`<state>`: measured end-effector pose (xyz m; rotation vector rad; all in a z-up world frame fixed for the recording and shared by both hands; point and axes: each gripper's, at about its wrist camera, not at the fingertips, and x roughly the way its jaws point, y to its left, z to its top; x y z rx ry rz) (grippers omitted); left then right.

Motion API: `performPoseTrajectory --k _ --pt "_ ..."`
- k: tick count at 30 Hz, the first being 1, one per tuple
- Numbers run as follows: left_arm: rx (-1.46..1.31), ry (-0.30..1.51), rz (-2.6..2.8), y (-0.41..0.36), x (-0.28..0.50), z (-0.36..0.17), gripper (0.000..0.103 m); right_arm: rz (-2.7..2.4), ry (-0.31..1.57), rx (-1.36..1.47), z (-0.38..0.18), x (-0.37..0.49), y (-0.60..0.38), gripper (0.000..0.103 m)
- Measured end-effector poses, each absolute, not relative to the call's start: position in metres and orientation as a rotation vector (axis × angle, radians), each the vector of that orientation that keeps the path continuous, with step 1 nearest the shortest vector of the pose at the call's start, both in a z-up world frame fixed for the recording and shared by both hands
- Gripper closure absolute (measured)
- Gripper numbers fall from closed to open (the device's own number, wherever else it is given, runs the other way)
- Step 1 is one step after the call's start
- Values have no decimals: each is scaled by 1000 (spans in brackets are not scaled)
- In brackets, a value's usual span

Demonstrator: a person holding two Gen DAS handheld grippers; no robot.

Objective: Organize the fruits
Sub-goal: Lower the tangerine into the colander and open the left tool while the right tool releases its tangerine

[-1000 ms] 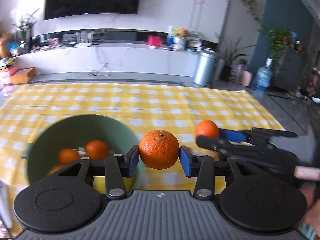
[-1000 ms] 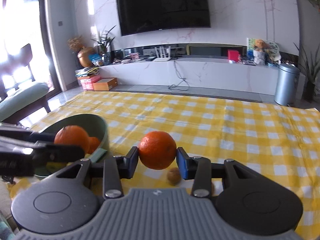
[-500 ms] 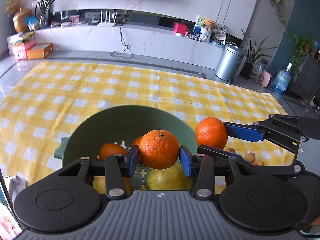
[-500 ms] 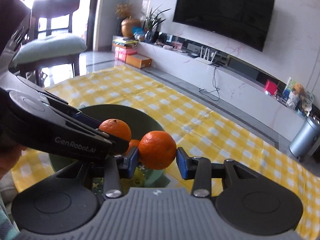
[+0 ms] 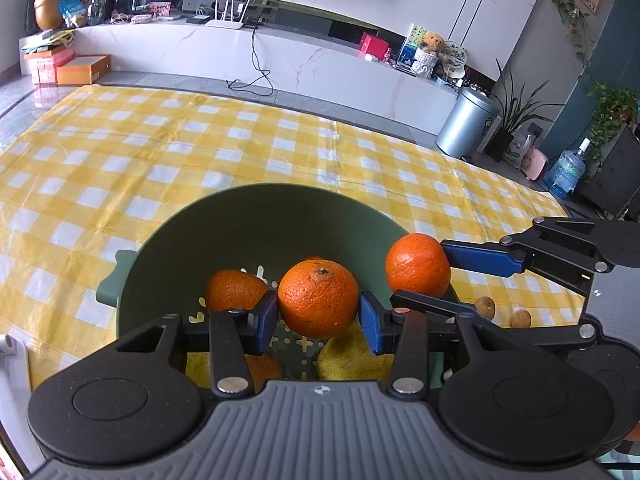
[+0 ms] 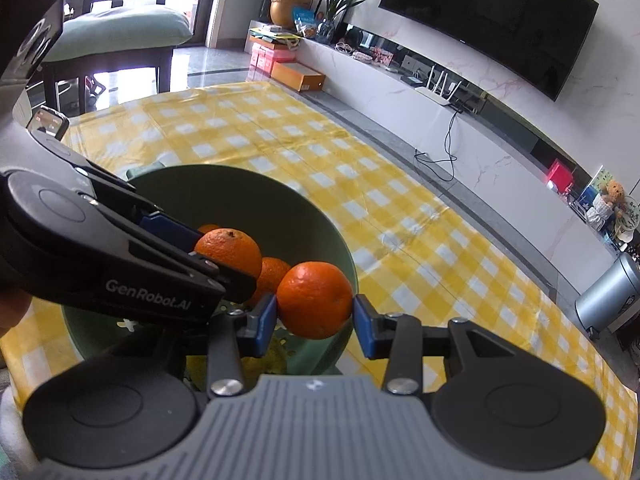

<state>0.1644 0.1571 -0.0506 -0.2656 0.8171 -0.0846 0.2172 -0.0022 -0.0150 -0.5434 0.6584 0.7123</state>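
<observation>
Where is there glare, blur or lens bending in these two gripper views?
Left wrist view: sharp, evenly lit; the TV counter bows from fisheye. Right wrist view: the window area behind the chair is blown out, sheen on the checked cloth, walls curve strongly.

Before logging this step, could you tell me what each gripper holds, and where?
Left gripper pinches an orange across its sides; right gripper likewise pinches another orange.
</observation>
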Motion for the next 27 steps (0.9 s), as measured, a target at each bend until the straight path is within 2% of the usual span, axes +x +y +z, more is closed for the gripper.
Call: performPoseTrajectory --k 20,24,27 --pt "-276 857 -67 160 169 -61 53 718 627 -655 -25 217 8 63" --pt "-272 857 -66 160 168 -60 48 718 640 -659 -23 216 9 63" --pt "-255 836 -60 160 164 -57 44 710 644 -648 -21 216 8 58"
